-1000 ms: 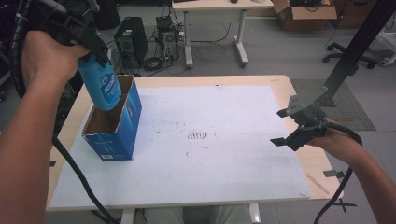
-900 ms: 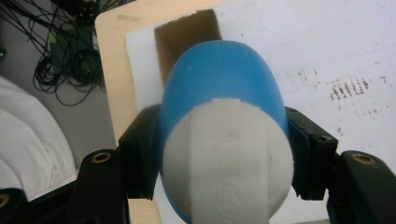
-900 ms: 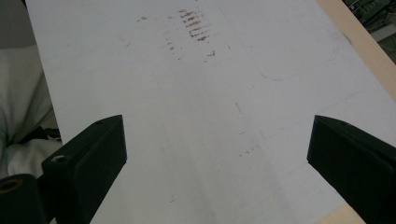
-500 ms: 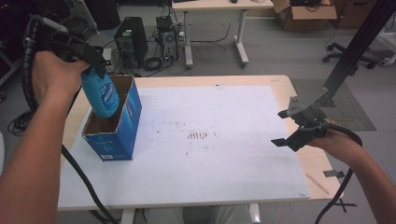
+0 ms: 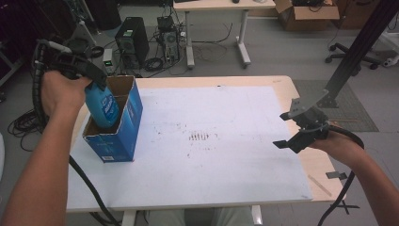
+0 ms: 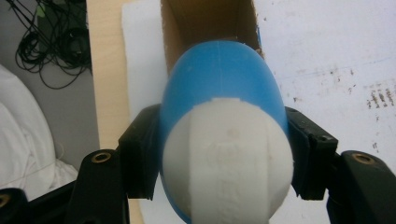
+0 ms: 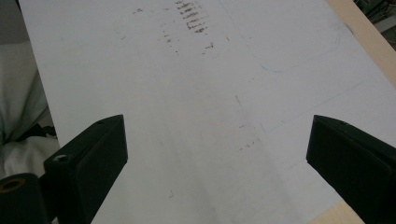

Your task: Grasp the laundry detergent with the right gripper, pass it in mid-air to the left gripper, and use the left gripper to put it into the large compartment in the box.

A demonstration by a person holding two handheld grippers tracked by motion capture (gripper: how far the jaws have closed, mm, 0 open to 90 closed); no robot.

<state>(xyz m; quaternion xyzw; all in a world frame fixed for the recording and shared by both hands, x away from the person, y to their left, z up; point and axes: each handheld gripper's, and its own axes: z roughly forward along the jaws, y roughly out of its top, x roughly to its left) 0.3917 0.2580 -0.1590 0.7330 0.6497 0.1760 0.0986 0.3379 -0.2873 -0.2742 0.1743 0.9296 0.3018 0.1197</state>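
Bottle (image 5: 102,107), blue with a white cap, stands tilted with its lower end inside the open blue box (image 5: 126,127) at the table's (image 5: 282,84) left edge. Left hand-held gripper (image 5: 87,77) is clamped on its neck just below the cap. Right hand-held gripper (image 5: 297,129) hangs released over the white sheet (image 5: 226,141), well apart.

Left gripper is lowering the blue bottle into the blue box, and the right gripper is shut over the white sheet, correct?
Not quite: the right gripper is open, jaws wide apart in the right gripper view. The left gripper does hold the blue bottle in the blue box.
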